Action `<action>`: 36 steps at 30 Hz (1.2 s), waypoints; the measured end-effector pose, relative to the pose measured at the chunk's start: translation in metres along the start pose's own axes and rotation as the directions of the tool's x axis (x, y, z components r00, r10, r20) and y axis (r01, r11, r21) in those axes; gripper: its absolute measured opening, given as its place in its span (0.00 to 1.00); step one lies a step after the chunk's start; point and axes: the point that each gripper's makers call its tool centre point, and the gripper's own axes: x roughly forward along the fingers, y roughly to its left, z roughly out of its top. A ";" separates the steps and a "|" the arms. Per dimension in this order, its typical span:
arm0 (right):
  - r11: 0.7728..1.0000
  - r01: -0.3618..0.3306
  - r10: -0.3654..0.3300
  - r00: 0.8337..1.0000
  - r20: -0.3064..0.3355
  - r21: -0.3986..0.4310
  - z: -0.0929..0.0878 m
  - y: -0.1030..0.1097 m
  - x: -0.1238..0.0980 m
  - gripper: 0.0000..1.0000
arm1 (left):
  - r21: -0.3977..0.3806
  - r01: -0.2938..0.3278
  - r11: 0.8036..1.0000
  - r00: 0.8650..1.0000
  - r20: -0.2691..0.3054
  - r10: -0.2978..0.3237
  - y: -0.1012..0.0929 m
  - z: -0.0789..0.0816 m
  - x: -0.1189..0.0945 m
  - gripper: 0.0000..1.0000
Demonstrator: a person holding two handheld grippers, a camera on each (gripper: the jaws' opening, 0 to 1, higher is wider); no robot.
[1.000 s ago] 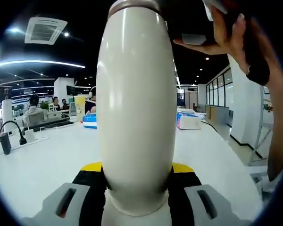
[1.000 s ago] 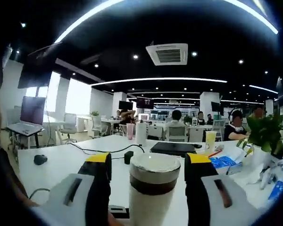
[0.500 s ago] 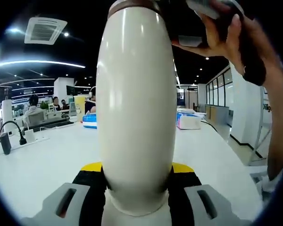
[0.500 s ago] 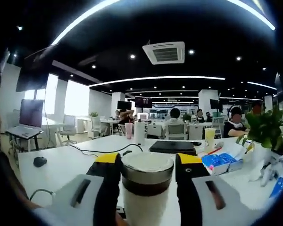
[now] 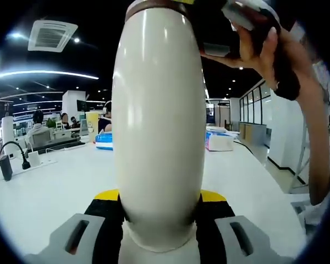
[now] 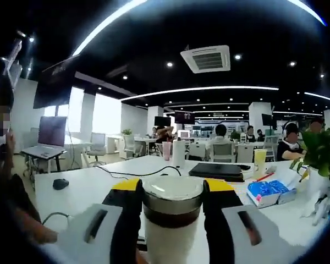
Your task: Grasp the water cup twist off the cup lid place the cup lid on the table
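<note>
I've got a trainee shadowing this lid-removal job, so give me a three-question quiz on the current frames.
1. True or false: the left gripper holds the tall cream-coloured water cup by its body.
2. What sits between the right gripper fingers? A) a blue box B) the cup's cream lid with a brown band C) a laptop
3. Fill in: both grippers work over a white ____.

Key: 1 true; 2 B; 3 table.

Grey gripper (image 6: 172, 203) jaws carry black-and-yellow tips.
</note>
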 end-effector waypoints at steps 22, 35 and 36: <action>0.942 -0.324 0.320 0.946 -0.058 -0.088 -0.005 0.006 0.003 0.46 | -0.004 0.005 1.000 1.000 0.000 -0.005 0.001 0.001 0.000 0.52; 0.904 -0.426 0.422 0.902 -0.088 -0.029 -0.012 0.008 0.003 0.45 | -0.049 0.013 0.999 1.000 0.013 -0.012 0.001 0.004 -0.001 0.52; 0.903 -0.429 0.426 0.900 -0.089 -0.026 -0.013 0.007 0.002 0.45 | -0.054 0.015 0.998 1.000 0.018 -0.014 0.001 0.005 -0.001 0.52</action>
